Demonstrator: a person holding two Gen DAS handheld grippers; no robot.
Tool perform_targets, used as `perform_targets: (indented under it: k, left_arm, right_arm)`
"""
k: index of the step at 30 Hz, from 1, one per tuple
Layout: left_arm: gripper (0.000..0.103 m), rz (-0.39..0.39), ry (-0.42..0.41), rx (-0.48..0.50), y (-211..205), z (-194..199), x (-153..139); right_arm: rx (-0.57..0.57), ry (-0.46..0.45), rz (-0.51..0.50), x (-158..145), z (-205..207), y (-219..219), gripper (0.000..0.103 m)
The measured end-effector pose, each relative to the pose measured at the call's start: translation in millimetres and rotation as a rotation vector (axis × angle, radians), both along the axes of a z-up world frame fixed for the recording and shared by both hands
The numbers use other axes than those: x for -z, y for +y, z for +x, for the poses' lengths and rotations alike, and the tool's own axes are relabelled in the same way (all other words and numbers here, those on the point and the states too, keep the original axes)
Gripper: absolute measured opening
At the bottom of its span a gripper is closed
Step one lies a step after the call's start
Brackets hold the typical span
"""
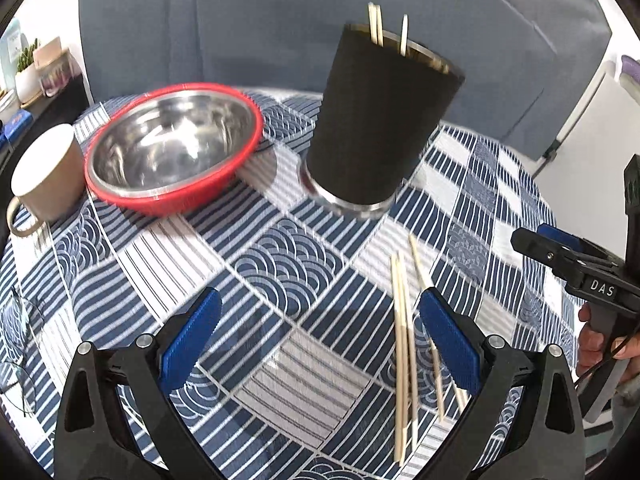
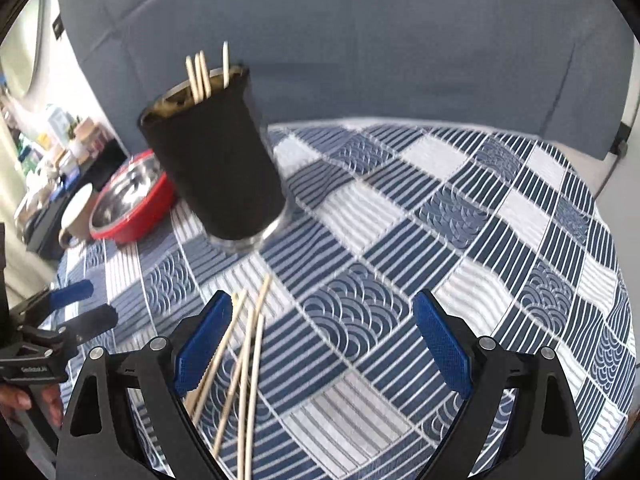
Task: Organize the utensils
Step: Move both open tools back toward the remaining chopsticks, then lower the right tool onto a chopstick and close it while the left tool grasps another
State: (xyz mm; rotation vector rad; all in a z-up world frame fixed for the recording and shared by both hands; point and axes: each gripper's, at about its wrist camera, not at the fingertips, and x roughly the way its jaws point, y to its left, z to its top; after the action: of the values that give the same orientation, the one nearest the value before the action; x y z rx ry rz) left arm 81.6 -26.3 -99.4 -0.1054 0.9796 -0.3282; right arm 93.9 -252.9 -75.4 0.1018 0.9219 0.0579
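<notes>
Nearby, red-rimmed steel bowl [image 1: 172, 148] and beige mug [image 1: 44, 178] are seen at left of left wrist view; nothing is lodged between either gripper's fingers. Table is covered by blue-white patterned cloth [image 2: 460, 240], grey sofa [image 2: 360, 40] behind. Black cup [image 1: 376, 124], steel-based, is seen upper centre, four chopsticks [image 1: 376, 28] standing inside. Loose chopsticks [image 1: 404, 344] are laid on cloth, lower right. Left gripper [image 1: 320, 344] fingers are spread, empty; right gripper [image 2: 324, 344] likewise spread, empty.
</notes>
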Motion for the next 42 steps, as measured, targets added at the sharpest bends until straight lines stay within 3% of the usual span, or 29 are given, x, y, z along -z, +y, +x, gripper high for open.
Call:
perform_targets:
  k: [7,11,17,23,31,36,42]
  left_arm:
    - [0.097,0.026,0.066,0.025,-9,-6,26]
    - [0.097,0.078,0.08,0.071,-17,-11,35]
    - [0.097,0.072,0.121,0.074,-14,-13,44]
    - [0.097,0.053,0.163,0.032,-7,-13,54]
    - [0.097,0.064,0.16,0.063,-25,-11,52]
    - [0.097,0.112,0.15,0.097,-41,-8,53]
    - [0.097,0.161,0.15,0.071,-49,-4,56]
  right_arm:
    - [-0.072,0.082,-0.052,32,-6,14,0.087]
    - [-0.092,0.145,-0.094,52,-8,20,0.087]
    - [-0.117,0.203,-0.107,71,-10,26,0.087]
    - [-0.133,0.214,-0.101,75,-9,32,0.087]
    - [-0.165,0.212,-0.15,76,-13,40,0.088]
    - [-0.152,0.212,-0.145,75,-17,32,0.088]
    - [-0.126,0.211,-0.141,75,-21,20,0.09]
